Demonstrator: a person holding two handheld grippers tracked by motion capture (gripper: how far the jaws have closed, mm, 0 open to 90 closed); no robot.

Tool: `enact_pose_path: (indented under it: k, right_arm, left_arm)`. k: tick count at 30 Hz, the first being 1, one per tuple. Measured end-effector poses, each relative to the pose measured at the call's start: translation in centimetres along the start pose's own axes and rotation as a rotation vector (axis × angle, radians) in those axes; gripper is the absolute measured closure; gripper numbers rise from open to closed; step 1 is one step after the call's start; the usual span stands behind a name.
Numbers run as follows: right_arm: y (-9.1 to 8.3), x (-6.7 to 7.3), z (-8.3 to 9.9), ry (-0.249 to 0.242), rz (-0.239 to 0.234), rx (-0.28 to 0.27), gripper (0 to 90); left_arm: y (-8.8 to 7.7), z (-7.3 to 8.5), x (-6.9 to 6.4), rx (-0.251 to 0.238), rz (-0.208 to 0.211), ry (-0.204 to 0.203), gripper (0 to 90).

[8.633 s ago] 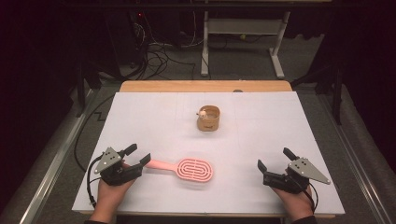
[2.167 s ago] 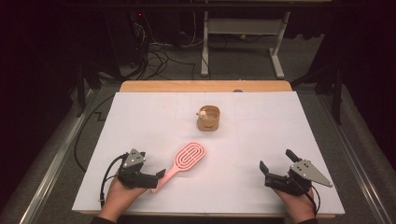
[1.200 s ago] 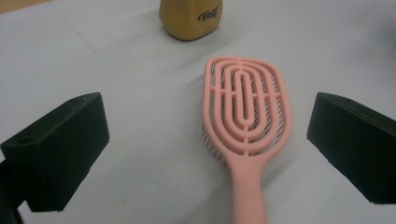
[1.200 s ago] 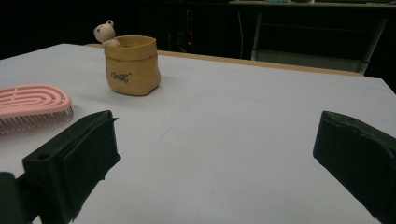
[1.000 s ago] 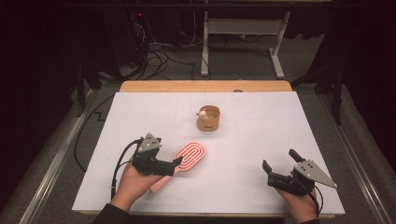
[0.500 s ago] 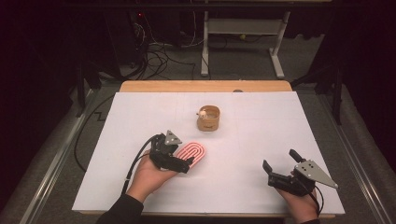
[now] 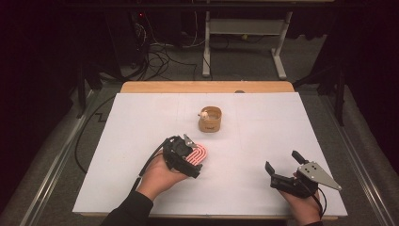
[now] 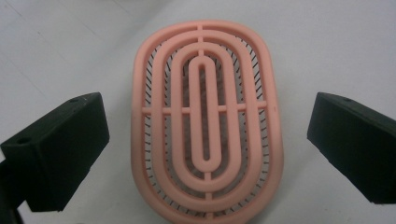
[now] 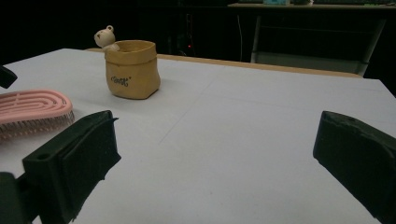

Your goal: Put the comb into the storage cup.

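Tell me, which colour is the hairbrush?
The hairbrush is pink, seen best in the left gripper view.

Looks like a lab or test room: a white-covered table (image 7: 141, 141) over a wooden top (image 7: 207, 87), loose black cables (image 7: 160, 56) on grey carpet at far left, a white metal desk frame (image 7: 244, 42) beyond, dark surroundings.
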State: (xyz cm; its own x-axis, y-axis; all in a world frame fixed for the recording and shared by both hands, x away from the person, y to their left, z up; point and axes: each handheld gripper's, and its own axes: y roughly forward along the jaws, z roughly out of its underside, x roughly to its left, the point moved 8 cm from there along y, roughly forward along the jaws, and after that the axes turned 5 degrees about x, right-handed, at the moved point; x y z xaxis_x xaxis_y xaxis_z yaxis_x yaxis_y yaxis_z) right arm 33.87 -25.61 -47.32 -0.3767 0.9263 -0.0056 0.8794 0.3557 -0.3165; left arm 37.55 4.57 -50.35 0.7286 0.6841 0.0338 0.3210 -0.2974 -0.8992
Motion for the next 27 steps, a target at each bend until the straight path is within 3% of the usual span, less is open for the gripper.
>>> enact_pose_path:
  k: [7, 17, 21, 23, 27]
  right_arm:
    - [0.0, 0.1, 0.1, -0.002, 0.001, 0.004, 0.4]
    - [0.0, 0.1, 0.2, 0.004, -0.001, 0.006, 0.4]
    - [0.1, 0.0, 0.2, 0.005, -0.001, 0.007, 0.4]
    - [0.1, 0.0, 0.2, 0.003, -0.002, 0.006, 0.4]
    - [0.0, -0.1, 0.1, 0.005, 0.005, 0.003, 0.4]
  left_arm:
    - [0.7, 0.6, 0.2, 0.071, 0.000, 0.007, 0.0]
    - [1.2, 1.0, 0.3, 0.067, 0.022, -0.017, 2.7]
    - [1.5, 1.1, 0.3, 0.078, 0.033, -0.027, 6.9]
    - [1.4, 1.0, 0.4, 0.070, 0.033, -0.021, 14.2]
    - [1.3, 1.0, 0.3, 0.067, 0.037, -0.018, 17.2]
